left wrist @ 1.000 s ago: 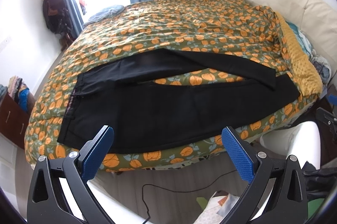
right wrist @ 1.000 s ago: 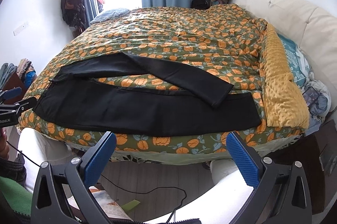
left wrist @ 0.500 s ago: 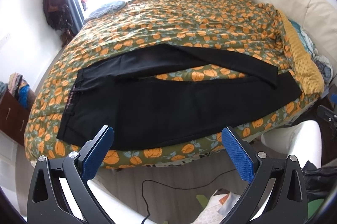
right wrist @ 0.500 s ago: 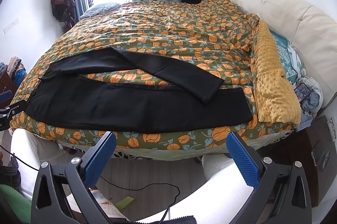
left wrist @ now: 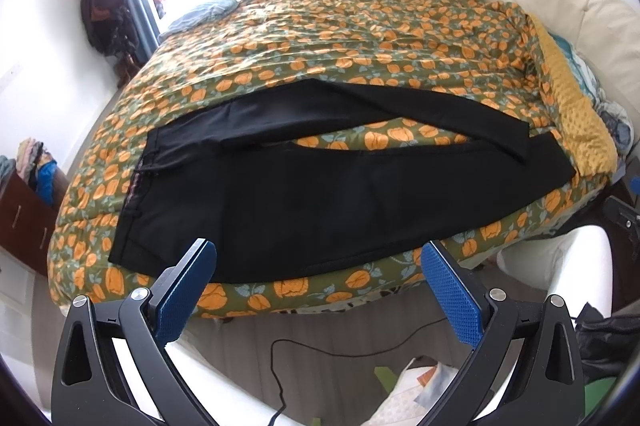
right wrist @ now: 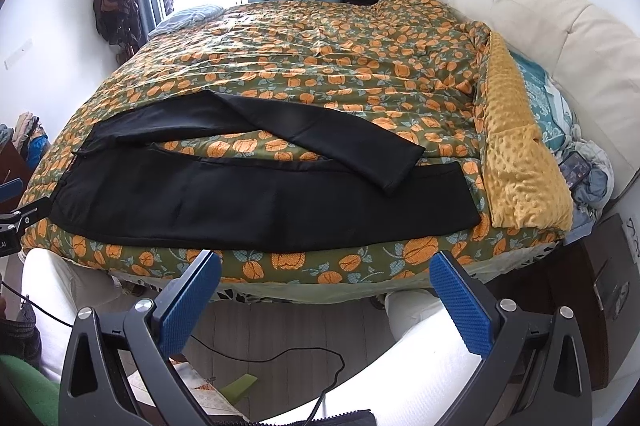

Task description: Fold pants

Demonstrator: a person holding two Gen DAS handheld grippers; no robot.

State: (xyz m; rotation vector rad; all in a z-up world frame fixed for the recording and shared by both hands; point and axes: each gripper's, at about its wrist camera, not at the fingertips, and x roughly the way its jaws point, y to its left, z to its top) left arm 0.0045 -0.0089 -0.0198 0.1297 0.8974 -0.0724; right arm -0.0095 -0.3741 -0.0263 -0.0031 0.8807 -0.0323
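Note:
Black pants [left wrist: 320, 193] lie spread along the near edge of the bed, waistband at the left, legs running right. They also show in the right wrist view [right wrist: 248, 201]. The far leg [right wrist: 320, 133] angles across and its cuff overlaps the near leg. My left gripper [left wrist: 320, 266] is open and empty, held just before the bed's edge below the near leg. My right gripper [right wrist: 324, 270] is open and empty, in front of the bed edge, below the near leg's right half. The left gripper's tip [right wrist: 12, 201] shows at the left edge of the right wrist view.
The bed has an orange-and-green pumpkin-print quilt [left wrist: 360, 37] and a yellow dotted blanket [right wrist: 520, 161] at the right. A cream headboard [right wrist: 560, 25] stands at the right. A black cable [right wrist: 280, 354] lies on the floor. My white-trousered legs [right wrist: 420, 346] are below.
Both grippers have moved closer to the bed's near edge, so the pants look larger. The pants have not moved. Both grippers stay open.

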